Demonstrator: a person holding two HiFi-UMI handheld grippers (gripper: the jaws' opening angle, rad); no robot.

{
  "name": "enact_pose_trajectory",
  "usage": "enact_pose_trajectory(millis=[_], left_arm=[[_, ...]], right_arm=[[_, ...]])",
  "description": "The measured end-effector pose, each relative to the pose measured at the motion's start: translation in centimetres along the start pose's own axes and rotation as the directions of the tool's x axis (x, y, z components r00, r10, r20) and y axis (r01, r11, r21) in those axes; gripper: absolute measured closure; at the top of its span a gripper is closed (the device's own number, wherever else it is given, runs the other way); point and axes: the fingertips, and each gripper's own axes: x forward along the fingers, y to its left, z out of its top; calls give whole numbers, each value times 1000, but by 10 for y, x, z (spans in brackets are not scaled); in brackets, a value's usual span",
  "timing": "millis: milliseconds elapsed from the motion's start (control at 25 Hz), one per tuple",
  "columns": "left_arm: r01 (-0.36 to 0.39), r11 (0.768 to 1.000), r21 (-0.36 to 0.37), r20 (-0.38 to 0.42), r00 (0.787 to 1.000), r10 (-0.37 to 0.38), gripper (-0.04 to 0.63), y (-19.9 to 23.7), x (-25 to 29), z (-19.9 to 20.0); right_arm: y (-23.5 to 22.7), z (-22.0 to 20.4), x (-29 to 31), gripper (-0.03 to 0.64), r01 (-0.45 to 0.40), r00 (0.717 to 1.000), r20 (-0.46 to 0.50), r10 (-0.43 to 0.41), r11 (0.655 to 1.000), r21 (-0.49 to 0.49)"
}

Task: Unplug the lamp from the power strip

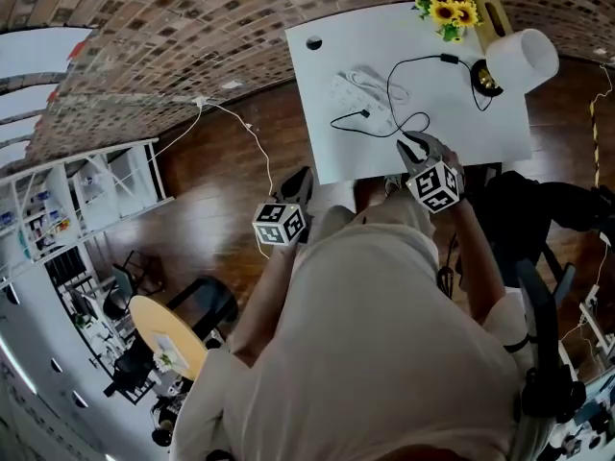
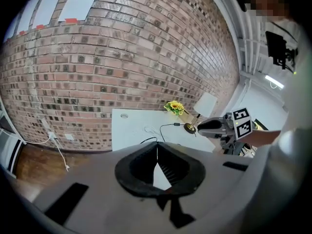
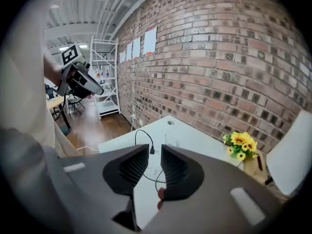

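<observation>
- Step in hand: the approach. Neither gripper has reached the plug, so the unplugging itself is not yet begun.
- The power strip (image 1: 357, 89) lies on the white table (image 1: 471, 128), left of its middle. The black plug (image 1: 365, 113) sits against the strip's near side and appears to be seated in it, though the views are too small to be sure.
- The lamp (image 1: 520, 60) stands by the right edge toward the far corner, next to the sunflowers (image 1: 448, 6). Its black cable (image 1: 396, 63) loops across the table middle to the plug.
- The right gripper (image 1: 415, 148) hangs over the table's near edge, near the cable's loop. Its jaws stand a narrow gap apart with nothing between the pads.
- The left gripper (image 1: 300, 186) is off the table, beside the near left corner. Its jaws meet at the tips and hold nothing.
- Next move, as I judge it: carry the right jaws forward to the plug, widen them enough to straddle its body, close, and pull straight away from the strip.
- The left jaws would do well to press down on the strip, or the light strip may slide along with the pull.
</observation>
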Motion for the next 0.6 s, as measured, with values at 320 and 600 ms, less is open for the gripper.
enact_pose_trajectory(millis=[320,600], left_arm=[[-25,999,-30,-26,999,25,558,14,40,10],[43,994,100,-84,996,-35,553,37,103,27]], right_arm=[[-14,-32,33,546,-104,993,-61,105,995,9],[-20,-37,46,546,-114,985,-134,113,993,-3]])
